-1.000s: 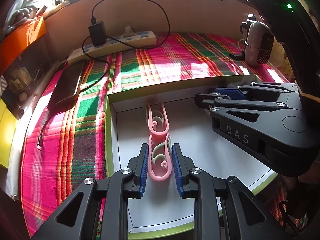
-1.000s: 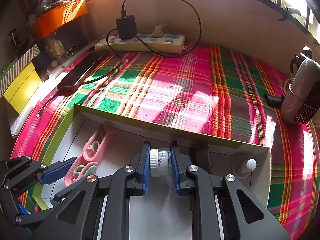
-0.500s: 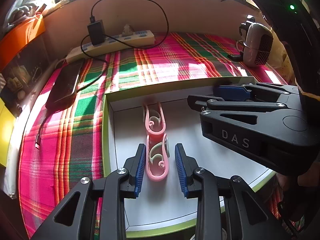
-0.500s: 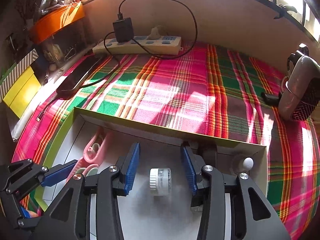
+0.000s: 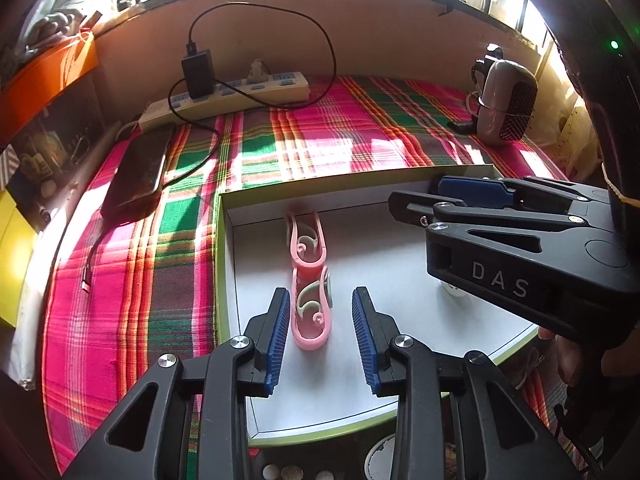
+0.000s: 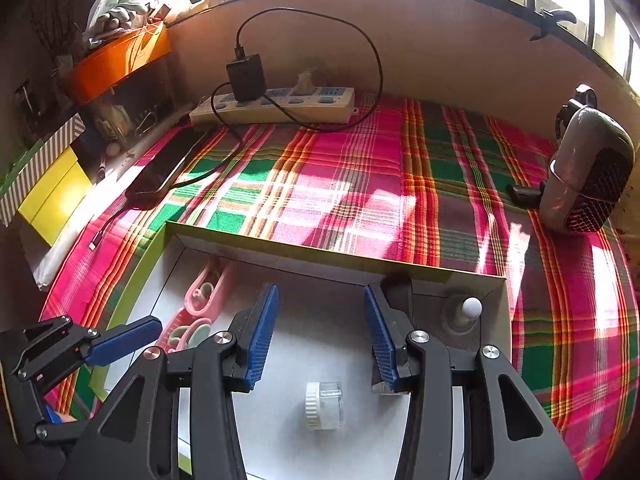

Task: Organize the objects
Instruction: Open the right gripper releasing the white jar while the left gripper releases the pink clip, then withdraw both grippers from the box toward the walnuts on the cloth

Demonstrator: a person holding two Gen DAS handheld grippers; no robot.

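A white box with a green rim (image 5: 221, 280) lies on the plaid cloth. Two pink clips lie end to end in it. The nearer pink clip (image 5: 312, 312) rests between the blue pads of my left gripper (image 5: 320, 296), whose jaws are opening and do not touch it. The farther clip (image 5: 306, 240) lies beyond. My right gripper (image 6: 320, 300) stands open over the box floor, and a small clear jar with a white lid (image 6: 325, 405) lies on its side below and between its fingers, untouched. The right gripper (image 5: 436, 200) reaches in from the right in the left wrist view.
A small white ball-topped piece (image 6: 470, 308) stands in the box's far right corner. Beyond the box are a power strip (image 5: 240, 92) with a black charger, a dark phone (image 5: 140, 172) on a cable, and a small heater (image 5: 506, 104). Orange and yellow boxes line the left edge.
Both grippers were shut and have opened. The left let go of the near pink clip. The right let go of the jar, which now lies on the box floor.
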